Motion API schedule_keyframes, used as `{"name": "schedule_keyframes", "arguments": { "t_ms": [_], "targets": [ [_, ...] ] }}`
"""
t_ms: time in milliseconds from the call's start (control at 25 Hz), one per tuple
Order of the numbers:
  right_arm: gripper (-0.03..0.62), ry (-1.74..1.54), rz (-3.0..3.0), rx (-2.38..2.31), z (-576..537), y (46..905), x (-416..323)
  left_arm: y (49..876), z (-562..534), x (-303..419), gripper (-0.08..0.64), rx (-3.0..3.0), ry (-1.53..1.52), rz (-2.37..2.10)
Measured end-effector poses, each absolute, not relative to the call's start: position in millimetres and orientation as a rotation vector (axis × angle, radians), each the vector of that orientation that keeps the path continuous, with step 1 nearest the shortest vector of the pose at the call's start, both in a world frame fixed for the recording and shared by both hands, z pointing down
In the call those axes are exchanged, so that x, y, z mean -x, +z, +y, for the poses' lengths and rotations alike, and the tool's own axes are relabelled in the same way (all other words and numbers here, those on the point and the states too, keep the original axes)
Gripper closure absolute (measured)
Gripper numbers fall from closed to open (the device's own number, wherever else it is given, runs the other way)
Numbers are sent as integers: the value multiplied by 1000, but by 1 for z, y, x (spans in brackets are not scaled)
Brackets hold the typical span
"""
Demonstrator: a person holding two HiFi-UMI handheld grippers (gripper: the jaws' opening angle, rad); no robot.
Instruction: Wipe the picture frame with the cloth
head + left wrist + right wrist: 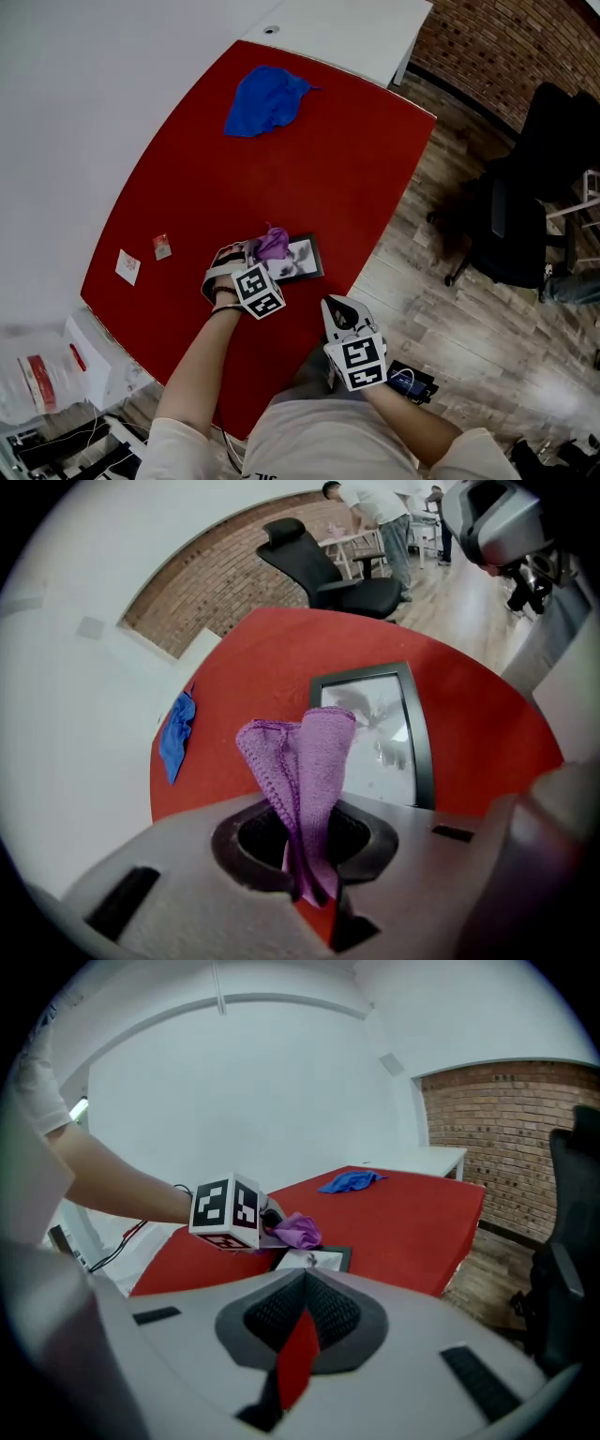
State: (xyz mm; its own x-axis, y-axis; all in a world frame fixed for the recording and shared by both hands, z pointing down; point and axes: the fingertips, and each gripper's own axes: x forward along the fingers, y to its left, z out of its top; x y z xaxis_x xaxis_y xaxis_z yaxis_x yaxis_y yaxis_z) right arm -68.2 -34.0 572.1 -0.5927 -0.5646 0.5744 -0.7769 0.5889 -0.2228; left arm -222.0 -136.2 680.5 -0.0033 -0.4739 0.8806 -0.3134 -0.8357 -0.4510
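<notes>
A small dark picture frame (307,262) lies flat near the front edge of the red table (328,159). My left gripper (259,249) is shut on a bunched purple cloth (274,243), which hangs over the frame's left end. In the left gripper view the cloth (305,757) sticks up between the jaws, with the frame (424,752) just beyond it. My right gripper (340,308) hovers off the table's front edge, right of the frame, shut and empty. The right gripper view shows the frame (320,1260) and the purple cloth (298,1230) ahead.
A blue cloth (265,98) lies at the table's far side. Two small cards (128,266) rest near the left edge. A white desk (347,33) adjoins the far end. A black office chair (516,220) stands on the wooden floor to the right.
</notes>
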Motion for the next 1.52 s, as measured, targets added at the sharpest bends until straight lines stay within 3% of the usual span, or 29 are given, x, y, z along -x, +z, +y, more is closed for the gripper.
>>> {"name": "schedule_keyframes", "arguments": {
  "t_ms": [600,1080,1520],
  "targets": [
    [588,647,-2389,-1051,-36,578,67,680,-24,195,499,2179,-2055,616],
    [588,660,-2368,-1082,-24,577,48,671,-135,216,500,2083,-2065,838],
    [588,680,-2346,-1107,-23,586,30,682,-92,190,500,2093,-2103,672]
  ]
}}
